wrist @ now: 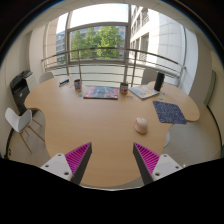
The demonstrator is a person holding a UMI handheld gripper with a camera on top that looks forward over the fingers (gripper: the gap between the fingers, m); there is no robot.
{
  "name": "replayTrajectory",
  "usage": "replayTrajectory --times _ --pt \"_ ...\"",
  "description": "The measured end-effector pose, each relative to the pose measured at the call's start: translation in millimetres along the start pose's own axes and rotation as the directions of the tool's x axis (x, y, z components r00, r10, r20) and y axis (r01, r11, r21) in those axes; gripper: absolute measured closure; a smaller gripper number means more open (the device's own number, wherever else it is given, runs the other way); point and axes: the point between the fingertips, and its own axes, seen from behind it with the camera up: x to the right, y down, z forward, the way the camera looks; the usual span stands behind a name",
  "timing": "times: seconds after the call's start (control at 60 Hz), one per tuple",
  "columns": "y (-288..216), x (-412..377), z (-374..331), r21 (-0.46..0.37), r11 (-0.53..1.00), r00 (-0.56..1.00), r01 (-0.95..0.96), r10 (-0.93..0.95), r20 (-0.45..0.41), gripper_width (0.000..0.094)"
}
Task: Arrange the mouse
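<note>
**Gripper lined up, mouse waiting across the table**

Gripper view: the gripper [112,160] hangs above the near edge of a large rounded wooden table [90,125], its two fingers spread wide and holding nothing, the magenta pads [78,157] facing each other across bare tabletop. Ahead of the fingers and a little toward the right-hand one sits a small pale object, most likely the mouse [141,125], alone on the wood and well apart from the gripper. Just beyond it, further right, lies a dark mouse mat [169,112]. On the far side there's a pinkish flat item [100,92], perhaps a book or folder, with a cup [124,88] beside it, and a white chair [22,122] stands at the left of the table.

By the look of it, this is the approach stage: nothing is grasped yet. The next move calls for travelling forward and slightly right, dropping low, and bringing the open fingers to either side of the mouse before closing. The mat looks the likely destination.
</note>
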Motion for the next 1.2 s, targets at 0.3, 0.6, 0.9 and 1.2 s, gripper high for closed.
replayTrajectory --times 0.3,0.6,0.9,1.2 --pt "35 120 95 -0.027 0.999 0.993 -0.033 0.03 -0.114 0.0083" --pt "-9 168 247 0.082 0.997 0.998 -0.013 0.019 -0.062 0.0094" --pt "-21 175 321 0.085 0.995 0.999 -0.042 0.042 0.001 0.0392" --pt "-63 164 298 0.132 0.991 0.994 -0.004 -0.01 0.111 0.0514"
